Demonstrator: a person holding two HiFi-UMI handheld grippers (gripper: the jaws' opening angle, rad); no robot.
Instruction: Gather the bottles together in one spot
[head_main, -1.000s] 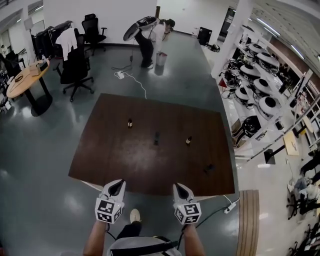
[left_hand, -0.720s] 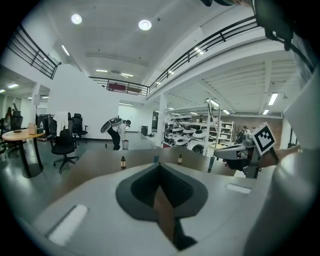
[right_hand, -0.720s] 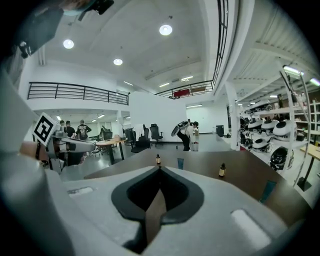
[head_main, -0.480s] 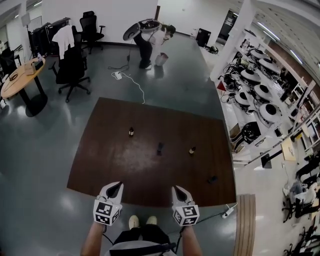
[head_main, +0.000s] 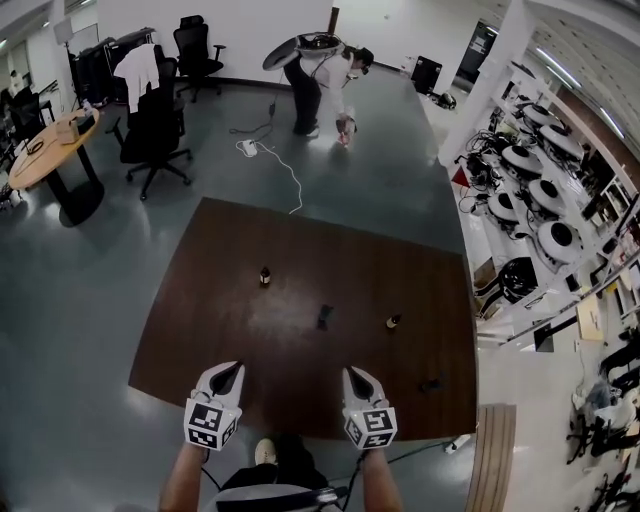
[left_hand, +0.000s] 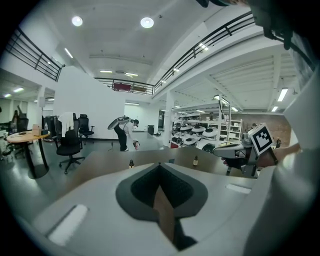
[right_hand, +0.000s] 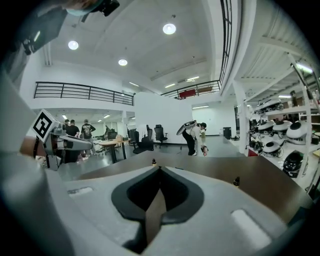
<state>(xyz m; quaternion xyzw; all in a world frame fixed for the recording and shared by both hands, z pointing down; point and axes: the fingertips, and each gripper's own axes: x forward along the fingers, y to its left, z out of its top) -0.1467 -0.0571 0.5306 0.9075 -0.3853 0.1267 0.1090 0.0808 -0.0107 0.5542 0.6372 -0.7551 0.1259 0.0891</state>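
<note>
Several small dark bottles stand apart on the brown table (head_main: 200, 330): one at the far left (head_main: 265, 275), one in the middle (head_main: 324, 316), one to its right (head_main: 393, 321) and one near the right front corner (head_main: 430, 384). My left gripper (head_main: 235, 367) and right gripper (head_main: 352, 373) hover side by side over the table's near edge, both shut and holding nothing. In the left gripper view two bottles (left_hand: 131, 163) (left_hand: 195, 161) show beyond the shut jaw tips (left_hand: 160, 164). The right gripper view shows a far bottle (right_hand: 153, 162) and a nearer one (right_hand: 236, 181).
A person (head_main: 325, 75) bends over on the floor beyond the table. Office chairs (head_main: 155, 130) and a round wooden table (head_main: 50, 150) stand at the back left. Shelves with white equipment (head_main: 540, 190) line the right side. A cable (head_main: 280, 165) lies on the floor.
The view has moved toward the table, so both grippers now hang over its near edge instead of short of it. The person at the back has stepped to the right.
</note>
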